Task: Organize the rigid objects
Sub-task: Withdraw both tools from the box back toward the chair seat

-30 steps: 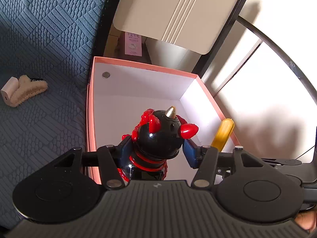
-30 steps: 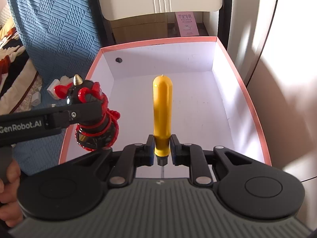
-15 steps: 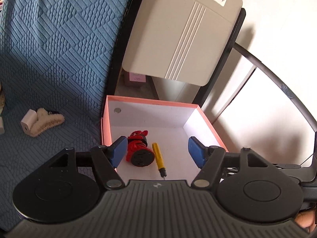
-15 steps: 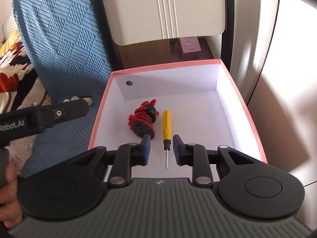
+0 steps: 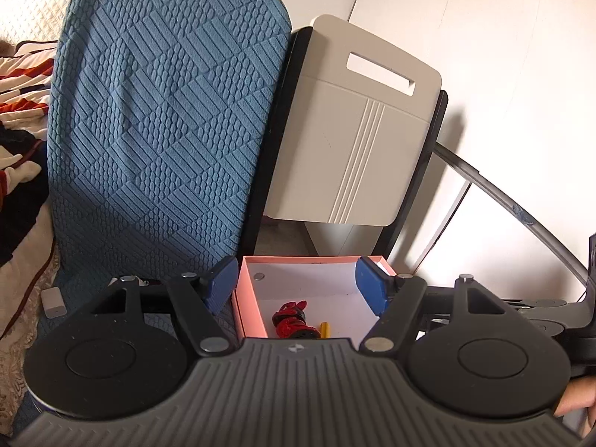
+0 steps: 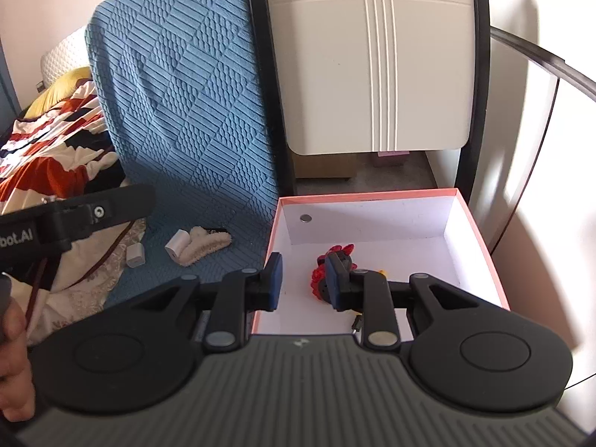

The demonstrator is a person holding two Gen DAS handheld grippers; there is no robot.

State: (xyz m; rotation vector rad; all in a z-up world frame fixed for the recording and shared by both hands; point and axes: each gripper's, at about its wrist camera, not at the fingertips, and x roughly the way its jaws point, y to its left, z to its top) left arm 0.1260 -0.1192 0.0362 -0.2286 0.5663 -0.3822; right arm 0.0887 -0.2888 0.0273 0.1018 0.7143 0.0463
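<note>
Seen from the left wrist, the red and black toy lies in the pink box, its lower part hidden behind the gripper body; only the top end of the yellow screwdriver beside it shows. From the right wrist, the right gripper's finger covers most of the toy, and the box's near wall is hidden.

In the right wrist view, white letters reading "bot.AI" stand on the side of the black plastic arm of the other handheld gripper, cut off by the left edge of the picture. A small pale pink label under the cream panel is too blurred to read.
</note>
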